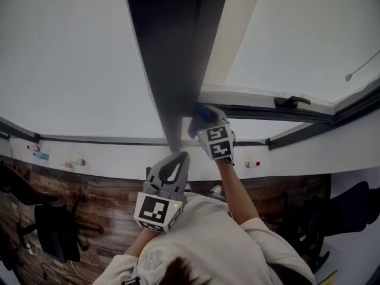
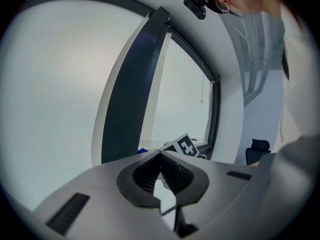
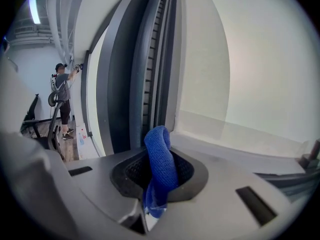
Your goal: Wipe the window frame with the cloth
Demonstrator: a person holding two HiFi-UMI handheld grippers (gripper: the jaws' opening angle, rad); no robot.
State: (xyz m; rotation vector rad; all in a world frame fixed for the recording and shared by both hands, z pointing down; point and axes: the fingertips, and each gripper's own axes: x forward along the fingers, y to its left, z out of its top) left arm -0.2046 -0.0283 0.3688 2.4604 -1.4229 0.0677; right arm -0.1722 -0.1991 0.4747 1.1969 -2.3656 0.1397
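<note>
The dark window frame post [image 1: 172, 58] runs down the middle of the head view between two bright panes. A blue cloth [image 1: 203, 112] is pinched in my right gripper [image 1: 200, 119], which sits against the foot of the post where it meets the lower rail. In the right gripper view the cloth [image 3: 160, 159] sticks up from the shut jaws, close to the frame's grooved edge [image 3: 150, 74]. My left gripper [image 1: 176, 162] is lower and to the left, pointing up at the post, shut with nothing in it. The left gripper view shows its jaws [image 2: 160, 155] meeting below the post [image 2: 132, 99].
A window handle [image 1: 291, 101] lies on the rail to the right. A pull cord [image 1: 359, 72] hangs at far right. Small items, including a bottle [image 1: 40, 155], stand on the white sill. Office chairs [image 1: 53, 224] are on the wooden floor below. Another person [image 3: 61, 101] stands far off.
</note>
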